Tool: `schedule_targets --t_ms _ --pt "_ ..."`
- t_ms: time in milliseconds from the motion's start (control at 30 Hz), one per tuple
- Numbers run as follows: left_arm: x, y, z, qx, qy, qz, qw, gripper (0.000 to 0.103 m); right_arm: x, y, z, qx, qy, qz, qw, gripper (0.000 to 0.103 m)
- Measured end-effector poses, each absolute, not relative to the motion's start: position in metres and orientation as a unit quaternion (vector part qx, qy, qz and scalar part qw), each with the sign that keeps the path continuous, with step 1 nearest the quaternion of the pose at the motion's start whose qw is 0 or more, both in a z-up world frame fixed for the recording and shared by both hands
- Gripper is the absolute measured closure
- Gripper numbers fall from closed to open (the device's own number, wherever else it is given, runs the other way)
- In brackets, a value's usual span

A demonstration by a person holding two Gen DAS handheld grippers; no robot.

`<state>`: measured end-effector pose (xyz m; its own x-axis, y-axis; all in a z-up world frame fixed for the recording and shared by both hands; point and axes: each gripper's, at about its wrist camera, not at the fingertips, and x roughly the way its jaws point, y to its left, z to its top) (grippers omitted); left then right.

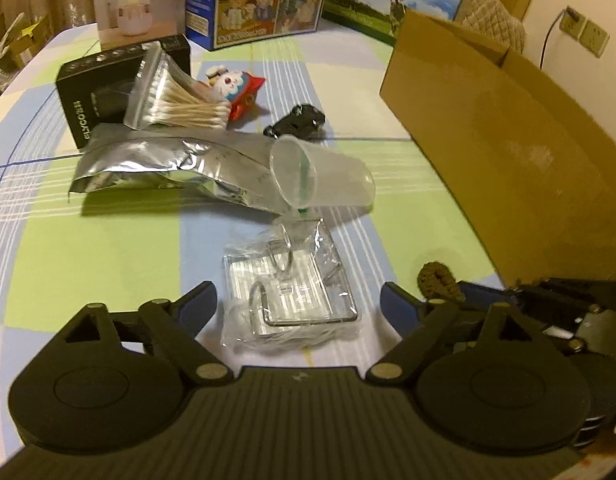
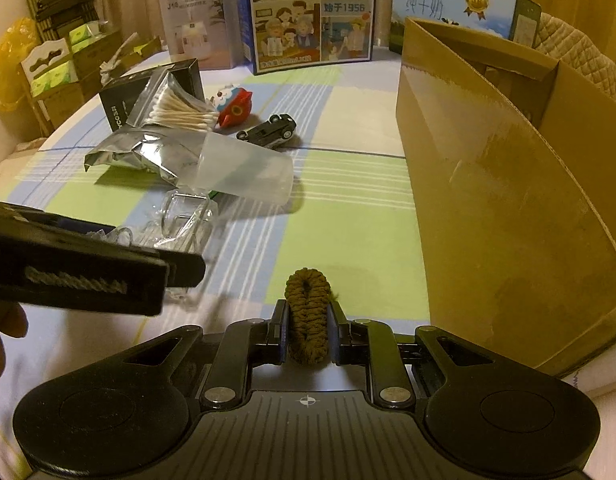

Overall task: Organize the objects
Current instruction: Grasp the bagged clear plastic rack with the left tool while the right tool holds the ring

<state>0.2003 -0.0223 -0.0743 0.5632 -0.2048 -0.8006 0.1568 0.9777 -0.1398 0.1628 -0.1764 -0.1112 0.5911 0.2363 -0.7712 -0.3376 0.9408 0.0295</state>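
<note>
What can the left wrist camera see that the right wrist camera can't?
Only the left wrist view shows the left gripper from behind, open around the bagged wire hooks, and looks into the mouth of the tipped plastic cup. Only the right wrist view shows the right gripper shut on the brown braided cord, and the stacked shelves beside the table. Both show the cotton swab bag, the foil pouch, the toy car and the cardboard box.
</note>
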Motion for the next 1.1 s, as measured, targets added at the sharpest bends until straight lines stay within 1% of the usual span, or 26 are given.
schedule_targets --t_ms 33,100,333,467,700,900,1000,1100 --pt "0.201 -0.023 -0.076 -0.016 0.457 -0.1 0.884 0.032 0.163 -0.176 -0.111 -0.059 0.422 0.161 0.89 0.087" --pt "0.199 -0.021 -0.077 -0.005 0.456 -0.099 0.885 0.035 0.163 -0.177 -0.111 -0.055 0.423 0.161 0.89 0.087" --pt "0.187 -0.004 -0.072 0.027 0.44 -0.077 0.894 0.036 0.163 -0.174 -0.111 -0.044 0.424 0.168 0.889 0.087" --pt "0.185 -0.006 -0.072 0.048 0.427 -0.077 0.899 0.036 0.163 -0.174 -0.111 -0.041 0.424 0.17 0.889 0.087" --pt "0.183 -0.014 -0.075 0.068 0.422 -0.081 0.901 0.049 0.164 -0.173 -0.112 -0.039 0.425 0.171 0.888 0.087" --pt "0.177 -0.012 -0.072 0.063 0.429 -0.084 0.897 0.051 0.161 -0.17 -0.109 -0.036 0.422 0.186 0.886 0.087" --pt "0.17 -0.009 -0.065 0.058 0.427 -0.084 0.899 0.055 0.158 -0.168 -0.107 -0.038 0.416 0.194 0.888 0.087" --pt "0.163 -0.006 -0.059 0.049 0.431 -0.083 0.897 0.055 0.155 -0.166 -0.106 -0.04 0.414 0.199 0.888 0.087"
